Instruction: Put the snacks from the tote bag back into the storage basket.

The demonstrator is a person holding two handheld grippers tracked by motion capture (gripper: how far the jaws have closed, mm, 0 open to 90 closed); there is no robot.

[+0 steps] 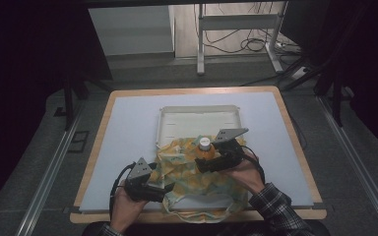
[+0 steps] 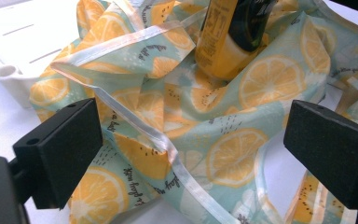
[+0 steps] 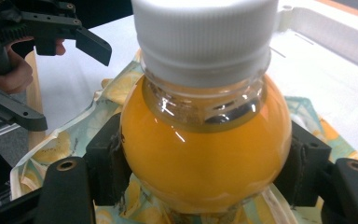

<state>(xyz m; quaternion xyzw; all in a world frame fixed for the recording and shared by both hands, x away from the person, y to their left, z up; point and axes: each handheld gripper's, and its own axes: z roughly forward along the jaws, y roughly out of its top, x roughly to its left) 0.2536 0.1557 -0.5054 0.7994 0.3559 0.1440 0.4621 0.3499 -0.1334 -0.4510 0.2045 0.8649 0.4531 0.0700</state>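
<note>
The right gripper (image 3: 205, 186) is clamped on the bottle (image 3: 205, 154): both black pads press the bulging shoulder below the white cap (image 3: 205, 32), which keeps the bottle upright and under control. The bottle holds orange liquid almost to the neck. In the high view it stands on the lemon-print bag (image 1: 197, 177), which lies spread at the middle of the desk's near edge, with its far end overlapping the white tray (image 1: 197, 120). The bag's mouth is not clearly visible, so whether the bottle's base is inside the bag or on top of the cloth cannot be determined.

The left gripper (image 2: 196, 154) stands open at the bag's left side, jaws wide on either side of a white-trimmed fold (image 2: 168, 144), pressing nothing. This placement probably prepares a grip on the fold to lift the bag open. The bare part of the tray holds nothing.
</note>
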